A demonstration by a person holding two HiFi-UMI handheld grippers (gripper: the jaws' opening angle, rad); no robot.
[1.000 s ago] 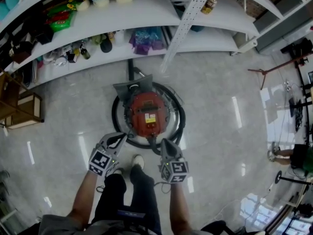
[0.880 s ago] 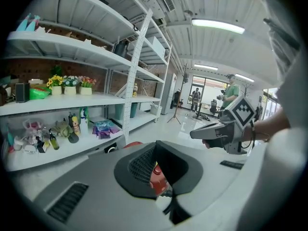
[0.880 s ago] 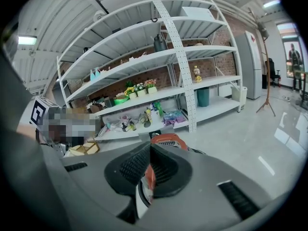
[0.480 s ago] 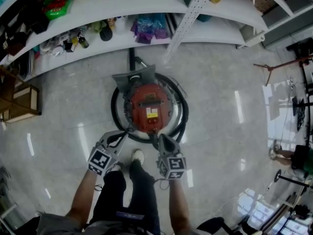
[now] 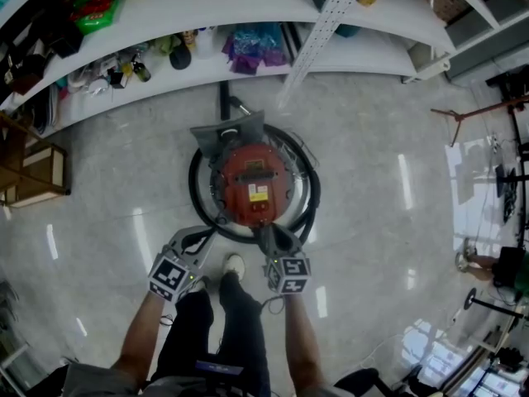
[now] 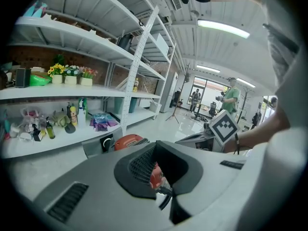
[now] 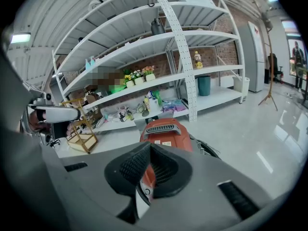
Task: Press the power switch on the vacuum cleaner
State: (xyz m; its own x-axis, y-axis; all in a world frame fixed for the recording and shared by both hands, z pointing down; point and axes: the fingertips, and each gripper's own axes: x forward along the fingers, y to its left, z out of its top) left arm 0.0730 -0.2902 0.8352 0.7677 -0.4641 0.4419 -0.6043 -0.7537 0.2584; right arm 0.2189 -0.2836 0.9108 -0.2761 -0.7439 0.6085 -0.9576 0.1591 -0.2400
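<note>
A round red vacuum cleaner (image 5: 252, 184) stands on the grey floor, ringed by its black hose (image 5: 195, 190), with the grey floor head (image 5: 227, 131) at its far side. In the head view my right gripper (image 5: 265, 233) is shut and its tips reach the vacuum's near edge. My left gripper (image 5: 201, 240), also shut, hovers just left of that edge over the hose. The right gripper view shows the vacuum (image 7: 166, 130) close behind the right gripper (image 7: 147, 177). Red casing (image 6: 127, 141) shows past the left gripper (image 6: 158, 179). I cannot make out the power switch.
White shelves (image 5: 248, 81) with bottles, flowers and a purple bag (image 5: 252, 52) run behind the vacuum. A wooden crate (image 5: 37, 180) stands at the left. The person's shoe (image 5: 234, 265) is between the grippers. Stands (image 5: 463, 122) and people are far right.
My right gripper has moved forward and slightly left, up to the vacuum's near edge. The left gripper has barely shifted. The vacuum has not moved.
</note>
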